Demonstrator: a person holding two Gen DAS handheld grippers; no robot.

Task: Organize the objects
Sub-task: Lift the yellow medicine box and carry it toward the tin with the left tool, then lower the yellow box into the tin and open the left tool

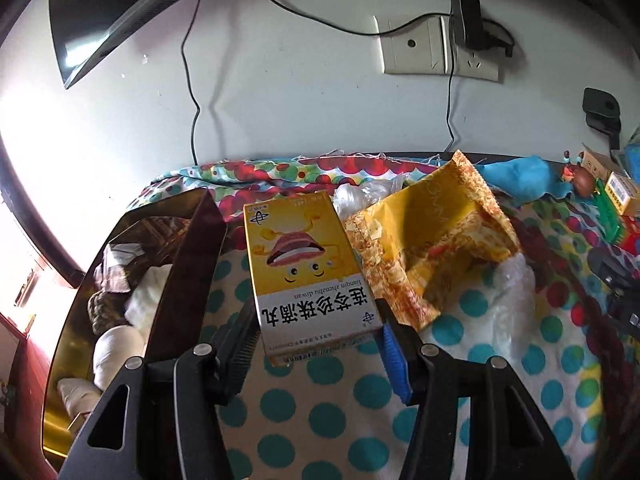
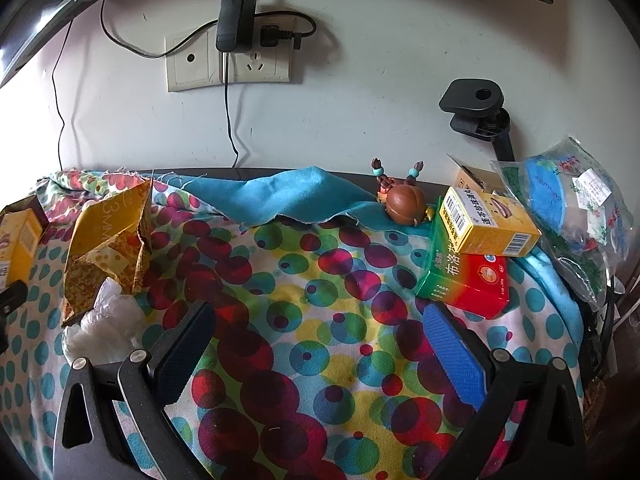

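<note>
Left gripper clamps the near end of a yellow medicine box, held beside a dark tinted container; right gripper hangs with fingers spread wide over nothing. Behind both rises a white wall carrying a socket panel with a black adapter. Below lies a dotted cloth, a blue cloth at its far edge. On it sit a torn yellow bag, a green-red box bearing another yellow box, and a brown figurine.
</note>
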